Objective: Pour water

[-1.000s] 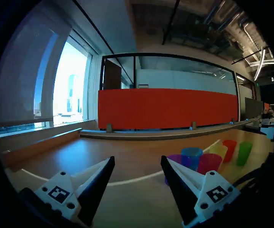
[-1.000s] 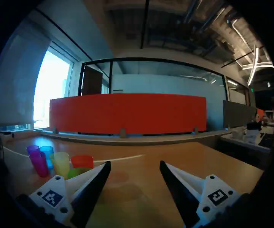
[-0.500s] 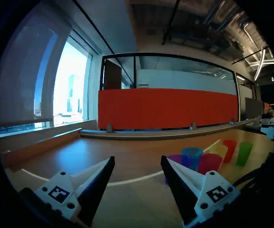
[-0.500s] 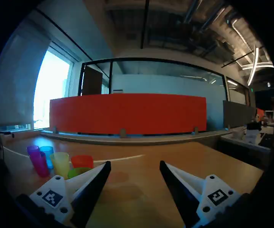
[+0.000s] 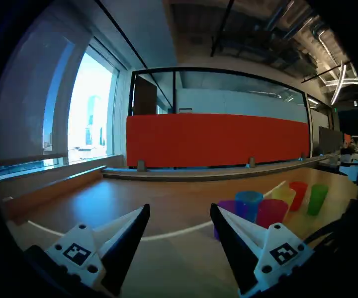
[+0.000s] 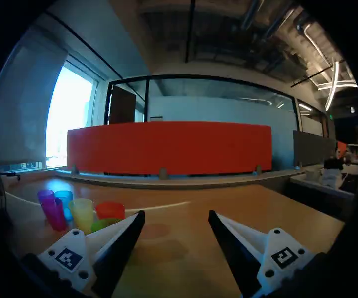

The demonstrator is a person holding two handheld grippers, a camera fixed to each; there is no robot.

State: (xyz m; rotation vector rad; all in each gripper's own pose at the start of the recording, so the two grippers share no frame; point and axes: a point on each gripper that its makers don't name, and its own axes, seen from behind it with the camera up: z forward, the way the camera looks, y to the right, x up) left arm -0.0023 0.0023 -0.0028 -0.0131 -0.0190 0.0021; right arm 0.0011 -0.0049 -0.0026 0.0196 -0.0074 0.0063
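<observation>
Cups (image 5: 248, 204), see-thru multicolour, clustered upright; left tool (image 5: 179, 206) & right tool (image 6: 176, 212) wide, empty.

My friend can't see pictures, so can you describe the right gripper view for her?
The right gripper hangs open and empty over a wooden table. Low on the picture's left stand colourful plastic cups: purple, blue, yellow, red and green. Behind runs a long orange partition, with a bright window at the left.

Long wooden table (image 5: 169, 196) reaching a red partition (image 5: 219, 141) with glass wall (image 5: 238, 99) above. Bright window (image 5: 92, 124) at left; ceiling strip lights (image 5: 340, 83) far right.
</observation>
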